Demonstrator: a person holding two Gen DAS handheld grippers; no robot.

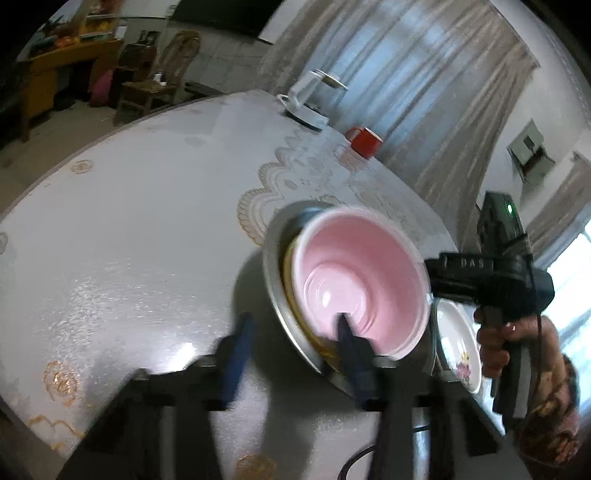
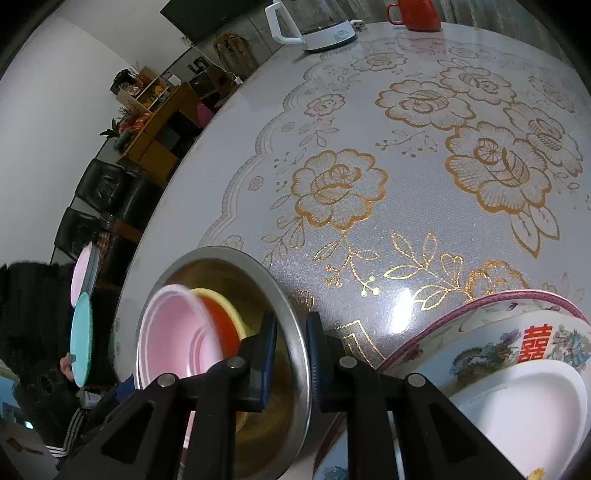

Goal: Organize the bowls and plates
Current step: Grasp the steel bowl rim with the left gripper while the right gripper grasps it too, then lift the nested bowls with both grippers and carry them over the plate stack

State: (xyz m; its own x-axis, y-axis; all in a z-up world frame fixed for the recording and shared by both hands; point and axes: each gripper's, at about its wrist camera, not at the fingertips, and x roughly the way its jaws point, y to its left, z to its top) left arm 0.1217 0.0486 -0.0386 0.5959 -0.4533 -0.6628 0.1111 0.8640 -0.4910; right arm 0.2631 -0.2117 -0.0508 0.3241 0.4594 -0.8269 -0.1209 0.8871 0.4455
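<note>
A pink bowl (image 1: 360,284) sits nested in a yellow bowl (image 2: 221,299), which sits inside a wide steel bowl (image 2: 295,350) on the table. My right gripper (image 2: 291,350) is shut on the steel bowl's rim; its black body (image 1: 487,280) shows in the left wrist view. My left gripper (image 1: 295,332) is open, one blue finger inside the pink bowl and the other outside the steel bowl (image 1: 273,288). A flowered white plate (image 1: 458,343) stands behind. A large decorated bowl (image 2: 517,343) holding a white dish (image 2: 524,410) is at the right.
A white kettle (image 2: 314,26) and a red mug (image 2: 417,13) stand at the table's far edge. The table (image 2: 406,166) has a gold-flowered lace cover. Pink and teal plates (image 2: 82,332) are at the left, beyond the table edge. Chairs and a cabinet stand beyond.
</note>
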